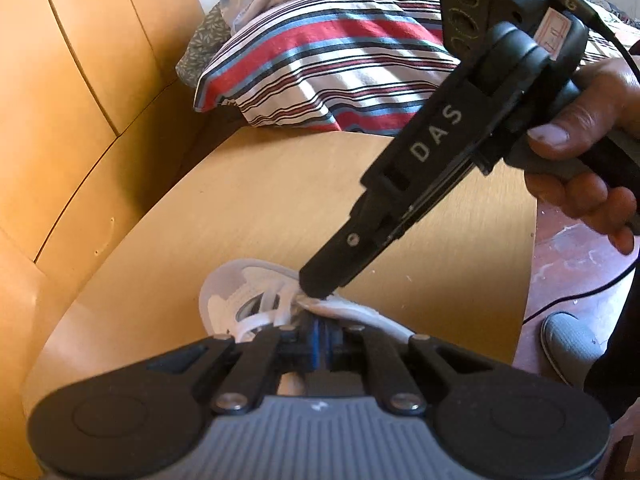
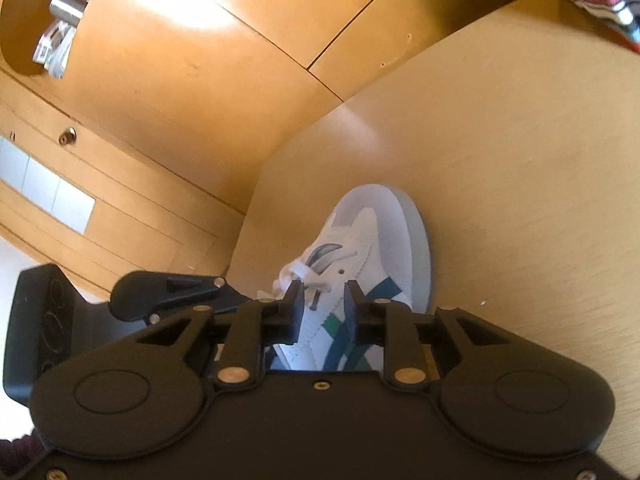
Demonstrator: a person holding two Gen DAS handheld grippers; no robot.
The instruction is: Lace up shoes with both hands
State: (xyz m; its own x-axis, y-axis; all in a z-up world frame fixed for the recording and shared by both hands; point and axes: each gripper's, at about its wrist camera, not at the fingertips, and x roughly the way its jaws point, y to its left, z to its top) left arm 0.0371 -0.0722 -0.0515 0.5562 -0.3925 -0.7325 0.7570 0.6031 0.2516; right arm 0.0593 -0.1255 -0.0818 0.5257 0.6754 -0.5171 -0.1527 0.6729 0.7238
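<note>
Left wrist view: white shoe (image 1: 256, 300) sits on the wooden table (image 1: 280, 200), close to its near edge, toe pointing toward the far edge by the striped bedding (image 1: 340, 60). Left hand-held gripper (image 1: 316, 344) is closed down at the shoe's collar; blue pads nearly meet, and whether lace or tongue is pinched between them I can't tell. Right hand-held gripper (image 1: 320, 286), carried by the person's right hand (image 1: 580, 152), comes in from the upper right with its tips at the white laces (image 1: 264, 312) near the top eyelets. "DAS" is printed in white on its arm; a pinkish label further up is unreadable. A grey shoe (image 1: 568, 344) stands on the floor past the table's right edge. Right wrist view: same shoe (image 2: 360, 248), white with green and dark teal side stripes, lying toward the table's left edge next to the wooden cabinet (image 2: 180, 80). Right hand-held gripper (image 2: 323, 296) stands part open, a loose lace loop (image 2: 300, 270) just ahead of the gap, nothing clamped. No brand text legible on the shoe. Handling guess: shoe is light and will slide unless pinned; laces are flat, limp, slippery. Best to grip a lace near its stiff tip, not mid-span.
</note>
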